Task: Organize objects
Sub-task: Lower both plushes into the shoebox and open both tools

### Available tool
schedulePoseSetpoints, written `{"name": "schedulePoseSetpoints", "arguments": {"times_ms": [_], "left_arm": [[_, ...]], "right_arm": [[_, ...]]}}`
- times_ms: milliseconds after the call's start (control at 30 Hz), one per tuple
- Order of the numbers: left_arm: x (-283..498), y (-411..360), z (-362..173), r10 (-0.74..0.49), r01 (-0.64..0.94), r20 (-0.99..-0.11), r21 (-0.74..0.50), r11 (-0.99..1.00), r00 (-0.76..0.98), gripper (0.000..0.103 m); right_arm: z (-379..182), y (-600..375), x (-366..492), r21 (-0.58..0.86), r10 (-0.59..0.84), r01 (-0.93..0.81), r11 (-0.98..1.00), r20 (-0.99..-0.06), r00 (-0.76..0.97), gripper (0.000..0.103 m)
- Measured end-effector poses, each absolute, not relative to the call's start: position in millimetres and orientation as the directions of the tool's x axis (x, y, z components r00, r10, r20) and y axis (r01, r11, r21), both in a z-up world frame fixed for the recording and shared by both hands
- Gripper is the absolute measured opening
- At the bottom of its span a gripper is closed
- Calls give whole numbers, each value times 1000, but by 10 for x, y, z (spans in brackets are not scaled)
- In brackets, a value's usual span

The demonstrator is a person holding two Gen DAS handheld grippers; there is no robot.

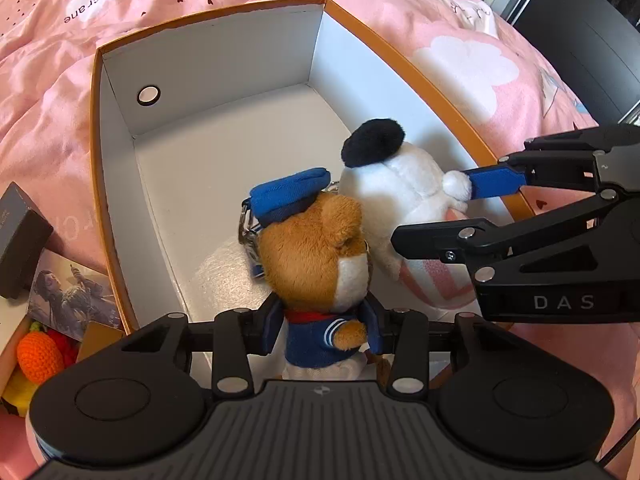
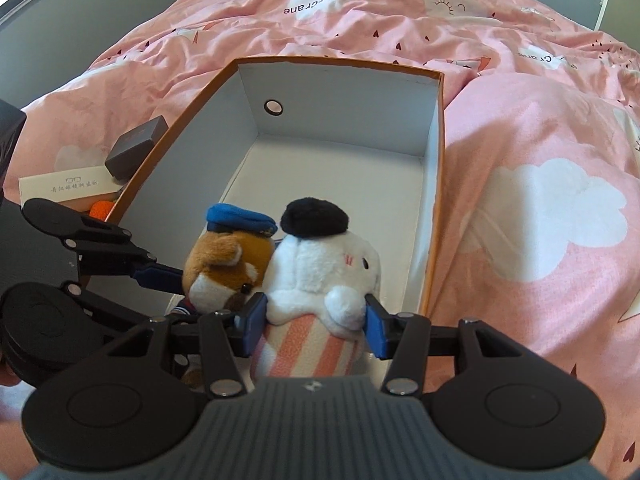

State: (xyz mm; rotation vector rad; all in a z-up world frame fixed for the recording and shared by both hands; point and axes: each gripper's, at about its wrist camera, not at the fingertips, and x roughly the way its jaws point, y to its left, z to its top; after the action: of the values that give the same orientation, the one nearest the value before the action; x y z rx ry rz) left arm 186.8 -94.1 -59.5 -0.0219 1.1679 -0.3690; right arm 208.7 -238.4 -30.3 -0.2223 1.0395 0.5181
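Orange shoebox (image 1: 94,128) with white interior on pink duvet (image 1: 460,60), left gripper (image 1: 325,330) pinching brown sailor bear plush (image 1: 320,256), right gripper (image 2: 316,322) pinching white rabbit plush (image 2: 324,276), both plushes inside box, touching

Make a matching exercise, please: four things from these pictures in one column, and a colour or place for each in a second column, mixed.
Things:
1. brown plush
2. white plush
3. box
4. crochet toy

Descriptions:
A. orange rim, white inside
B. between the left gripper's fingers, blue cap
C. outside the box, orange
D. between the right gripper's fingers, black hat

Pairs: 1-B, 2-D, 3-A, 4-C
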Motion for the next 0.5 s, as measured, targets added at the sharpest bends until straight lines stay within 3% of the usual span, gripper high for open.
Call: {"name": "schedulePoseSetpoints", "arguments": {"times_ms": [233, 333, 500], "left_arm": [[1783, -905, -448, -298, 315, -887, -187, 930, 353, 53], [1746, -860, -358, -287, 339, -880, -158, 928, 377, 60], [1819, -822, -265, -276, 415, -867, -90, 905, 415, 53]], "right_arm": [[-341, -2347, 2090, 55, 296, -524, 850, -873, 388, 53], [-341, -2341, 2086, 53, 292, -522, 851, -875, 387, 53], [-333, -2324, 2081, 25, 275, -532, 846, -876, 396, 53]]}}
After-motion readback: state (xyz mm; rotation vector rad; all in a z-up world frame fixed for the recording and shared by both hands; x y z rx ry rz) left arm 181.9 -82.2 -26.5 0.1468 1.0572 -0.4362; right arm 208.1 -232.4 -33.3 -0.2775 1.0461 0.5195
